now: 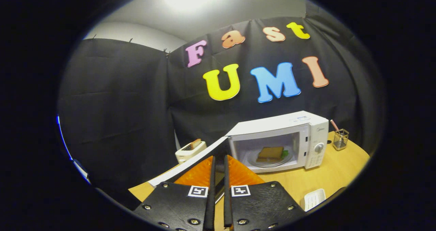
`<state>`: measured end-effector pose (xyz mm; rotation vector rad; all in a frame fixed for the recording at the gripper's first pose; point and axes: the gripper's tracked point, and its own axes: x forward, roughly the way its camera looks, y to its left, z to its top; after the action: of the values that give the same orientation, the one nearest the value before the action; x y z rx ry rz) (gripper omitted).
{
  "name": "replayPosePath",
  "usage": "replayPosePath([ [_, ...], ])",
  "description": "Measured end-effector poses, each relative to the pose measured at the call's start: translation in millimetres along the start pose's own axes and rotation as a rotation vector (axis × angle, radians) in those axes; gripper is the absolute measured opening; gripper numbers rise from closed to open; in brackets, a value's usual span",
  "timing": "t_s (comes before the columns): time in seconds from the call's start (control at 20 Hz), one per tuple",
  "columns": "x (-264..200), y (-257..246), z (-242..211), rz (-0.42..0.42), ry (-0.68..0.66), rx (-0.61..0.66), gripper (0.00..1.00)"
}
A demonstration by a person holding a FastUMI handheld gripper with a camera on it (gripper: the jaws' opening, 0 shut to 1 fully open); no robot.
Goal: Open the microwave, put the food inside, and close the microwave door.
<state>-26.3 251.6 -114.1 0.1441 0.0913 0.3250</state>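
Gripper: my gripper (218,163) had its two fingers drawn almost together, with only a thin slit between them and nothing held there.
Fingertips: they pointed at the free edge of the microwave door (190,163); whether they touched it I could not tell.
Microwave: the white microwave (286,135) stood on the wooden table (327,176), beyond my fingers and to their right, with its cavity exposed.
Door: it was swung wide toward me, its edge running past my fingers on the left.
Food: a sandwich (270,153) lay on a plate (253,161) inside the cavity, a bit of green showing at its right side.
Controls: a round knob (318,148) sat on the panel right of the cavity.
Toaster: a pale toaster (190,150) with bread in its slot stood left of the door.
Holder: a wire mesh holder (341,139) stood right of the microwave, near the table's edge.
Near item: a small white thing (312,199) lay on the table right of my gripper.
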Motion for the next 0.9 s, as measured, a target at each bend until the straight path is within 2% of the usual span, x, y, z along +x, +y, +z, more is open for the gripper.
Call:
replayPosePath([
  [0.1,-5.2,26.4,-4.7,0.044,0.001,-0.024,0.11],
  [0.15,-5.1,42.6,-8.8,0.076,-0.001,-0.028,0.03],
  [0.4,-10.5,119.0,-31.0,0.2,0.008,-0.066,0.03],
  [0.65,13.0,153.2,-59.4,0.216,0.047,-0.078,0.03],
  [0.9,41.1,149.2,-92.4,0.178,0.127,-0.067,0.02],
])
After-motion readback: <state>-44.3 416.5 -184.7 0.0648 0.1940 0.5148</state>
